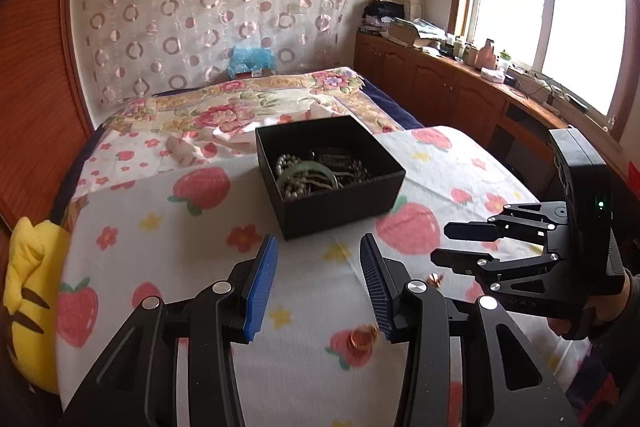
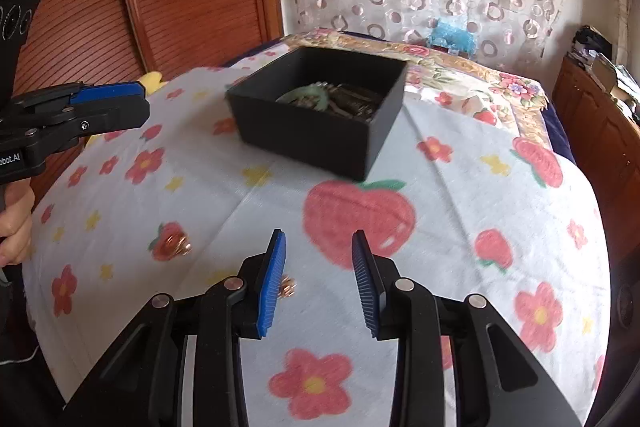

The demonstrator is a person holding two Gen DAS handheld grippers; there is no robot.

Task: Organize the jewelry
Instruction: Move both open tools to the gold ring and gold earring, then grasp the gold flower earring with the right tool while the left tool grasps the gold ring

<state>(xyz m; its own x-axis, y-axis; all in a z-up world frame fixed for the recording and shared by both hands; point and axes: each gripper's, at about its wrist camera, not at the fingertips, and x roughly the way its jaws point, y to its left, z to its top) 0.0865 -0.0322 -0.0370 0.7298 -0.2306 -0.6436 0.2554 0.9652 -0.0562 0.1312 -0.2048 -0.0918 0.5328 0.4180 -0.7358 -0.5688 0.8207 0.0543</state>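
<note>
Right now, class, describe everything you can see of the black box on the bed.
The black box is open-topped and rectangular, with matte walls that look like card or plastic. It sits flat on the strawberry-print sheet, beyond both hand-held grippers and touched by neither. Inside lie a pearl-like bead strand, a pale green bangle and darker tangled pieces.

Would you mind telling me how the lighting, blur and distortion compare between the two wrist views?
Left wrist view: the window is blown out white, the black box reasonably sharp, edges bowed by the fisheye. Right wrist view: no window, softer light, slight motion blur on the strawberry sheet, and the gold ring is smeared.
</note>
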